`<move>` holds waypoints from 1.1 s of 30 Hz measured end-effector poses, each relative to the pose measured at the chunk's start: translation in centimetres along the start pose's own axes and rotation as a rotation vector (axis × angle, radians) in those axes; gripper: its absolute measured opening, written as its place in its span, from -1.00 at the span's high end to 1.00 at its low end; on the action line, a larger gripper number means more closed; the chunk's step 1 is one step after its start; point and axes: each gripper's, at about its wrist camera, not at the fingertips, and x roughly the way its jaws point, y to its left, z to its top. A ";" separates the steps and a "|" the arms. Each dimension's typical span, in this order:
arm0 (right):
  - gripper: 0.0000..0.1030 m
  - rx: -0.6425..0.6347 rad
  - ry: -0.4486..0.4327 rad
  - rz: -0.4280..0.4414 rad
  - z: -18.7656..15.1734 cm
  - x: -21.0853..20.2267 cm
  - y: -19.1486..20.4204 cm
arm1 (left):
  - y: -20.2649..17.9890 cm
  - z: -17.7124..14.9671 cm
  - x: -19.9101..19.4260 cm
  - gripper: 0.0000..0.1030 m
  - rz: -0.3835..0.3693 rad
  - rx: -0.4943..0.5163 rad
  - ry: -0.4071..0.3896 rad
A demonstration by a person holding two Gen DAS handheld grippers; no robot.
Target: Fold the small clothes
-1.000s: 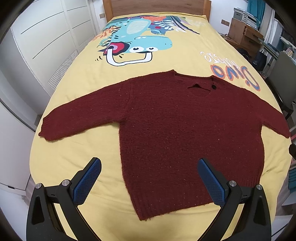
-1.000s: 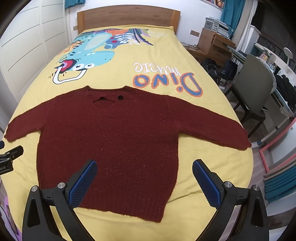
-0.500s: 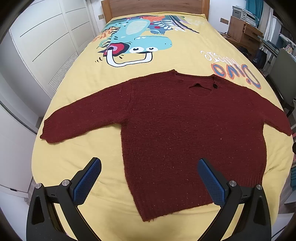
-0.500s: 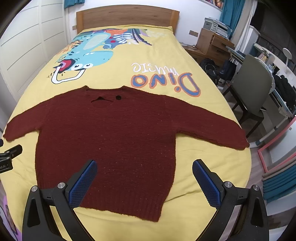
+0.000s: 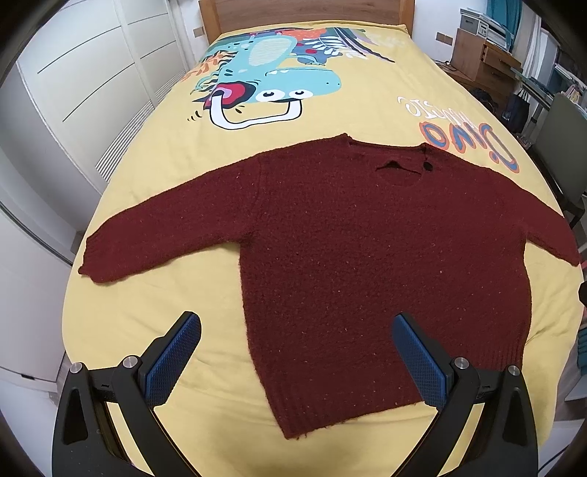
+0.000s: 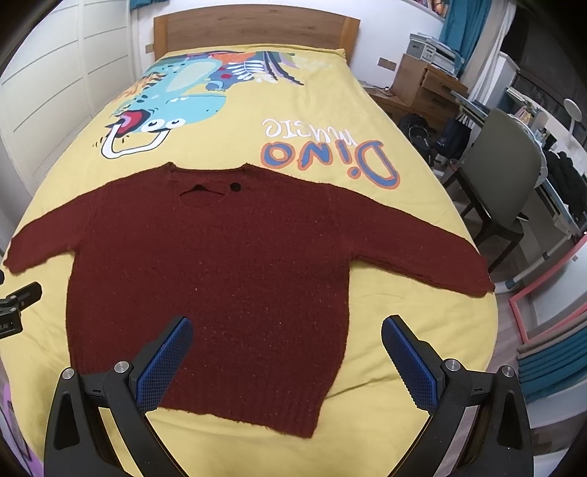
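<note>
A dark red sweater lies flat and face up on the bed, both sleeves spread out to the sides and the hem toward the cameras. Its neckline, with a small dark button beside the opening, points toward the wooden headboard. The yellow bedcover carries a cartoon dinosaur print and the words "Dino music" beyond the sweater.

The left tool hangs above the near left part of the bed, its blue-padded fingers spread wide and holding nothing; one finger sits over bare yellow cover, the other over the sweater's lower body. The right tool is likewise spread wide and empty, one finger over the sweater's hem area, the other over the cover beside the hem's right corner. Neither tool touches the fabric as far as the views show.

White wardrobe doors stand left of the bed; a grey chair and a desk stand to the right.
</note>
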 end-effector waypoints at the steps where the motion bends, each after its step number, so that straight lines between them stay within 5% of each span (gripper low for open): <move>1: -0.99 0.000 0.002 0.000 0.0 0.1 0.1 | 0.0 0.0 0.0 -0.98 0.001 0.001 0.000; 33: -0.99 0.040 0.031 0.055 0.5 3.9 -2.5 | -1.4 2.5 1.9 -0.98 -0.044 0.067 0.009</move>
